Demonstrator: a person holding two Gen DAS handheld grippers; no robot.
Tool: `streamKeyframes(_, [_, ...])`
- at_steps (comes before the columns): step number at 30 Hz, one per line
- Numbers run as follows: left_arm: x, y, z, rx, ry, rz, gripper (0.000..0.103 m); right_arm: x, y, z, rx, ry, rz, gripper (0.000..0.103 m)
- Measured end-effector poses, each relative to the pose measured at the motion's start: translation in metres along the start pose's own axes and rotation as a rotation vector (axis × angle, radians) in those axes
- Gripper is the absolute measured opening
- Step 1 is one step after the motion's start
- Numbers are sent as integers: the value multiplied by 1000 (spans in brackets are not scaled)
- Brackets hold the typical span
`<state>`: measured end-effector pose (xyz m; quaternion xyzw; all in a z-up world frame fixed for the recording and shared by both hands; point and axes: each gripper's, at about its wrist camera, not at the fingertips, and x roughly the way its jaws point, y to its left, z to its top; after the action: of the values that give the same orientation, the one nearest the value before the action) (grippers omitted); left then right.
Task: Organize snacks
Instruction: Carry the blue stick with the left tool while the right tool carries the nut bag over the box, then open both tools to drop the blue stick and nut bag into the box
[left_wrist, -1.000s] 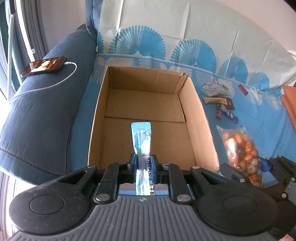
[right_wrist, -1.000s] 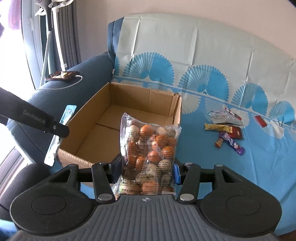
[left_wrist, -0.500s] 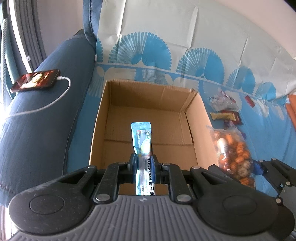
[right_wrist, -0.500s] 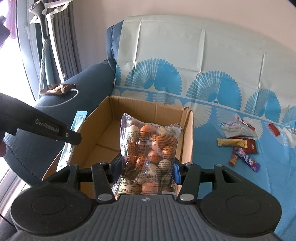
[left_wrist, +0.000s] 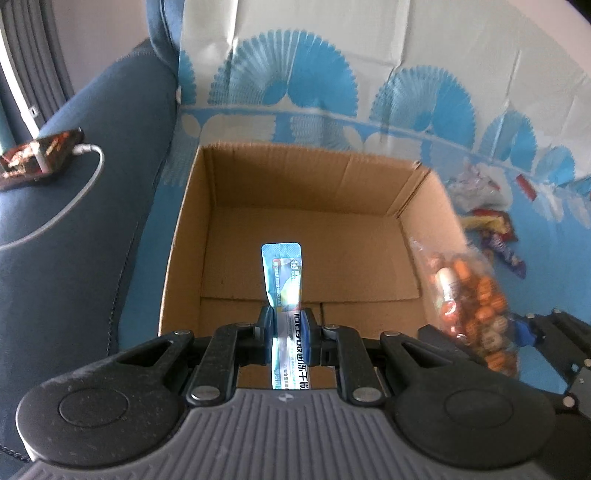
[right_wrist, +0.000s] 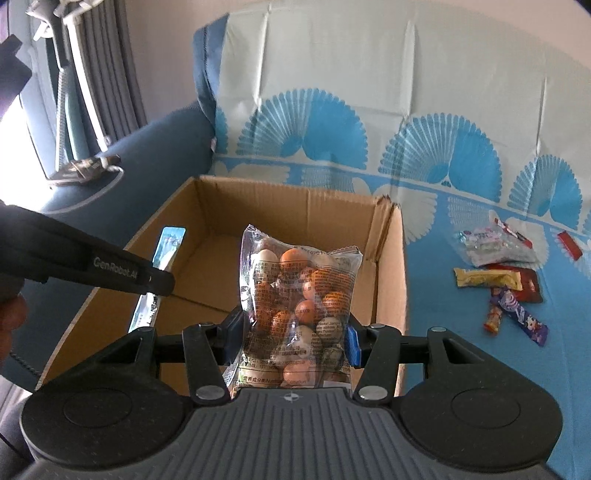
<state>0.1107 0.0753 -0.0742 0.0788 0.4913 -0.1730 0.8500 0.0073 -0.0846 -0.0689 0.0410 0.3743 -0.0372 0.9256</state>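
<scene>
An open cardboard box (left_wrist: 188, 236) (right_wrist: 391, 273) stands on the sofa seat, with nothing seen lying on its floor. My left gripper (left_wrist: 287, 328) is shut on a slim blue snack sachet (left_wrist: 283, 275) and holds it upright over the box's near part; the sachet also shows in the right wrist view (right_wrist: 168, 245). My right gripper (right_wrist: 291, 332) is shut on a clear bag of orange and white candies (right_wrist: 299, 310), held upright over the box's near right part. That bag also shows at the right of the left wrist view (left_wrist: 465, 291).
Several loose snack packets (right_wrist: 495, 273) (left_wrist: 487, 221) lie on the blue patterned sofa cover to the right of the box. A phone on a charging cable (left_wrist: 37, 157) rests on the dark blue armrest at the left. Curtains hang at the far left.
Both grippers have moved forward and closer to the box with their snacks still held. The candy bag has moved left, from beside the box to over its right wall.
</scene>
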Motion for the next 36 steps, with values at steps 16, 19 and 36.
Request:
streamKeyframes(16, [36,3,-4,27,51,59,31,27,-5,-11,1,76,-12,64])
streamKeyframes(19, [27,7,-3,6,21,79,103,18,-8,-8,24,43,-43,81])
streamKeyframes(36, [-84,-6,-70,-36,-18,111,103,-105,20,-35,13,-95,-21,98])
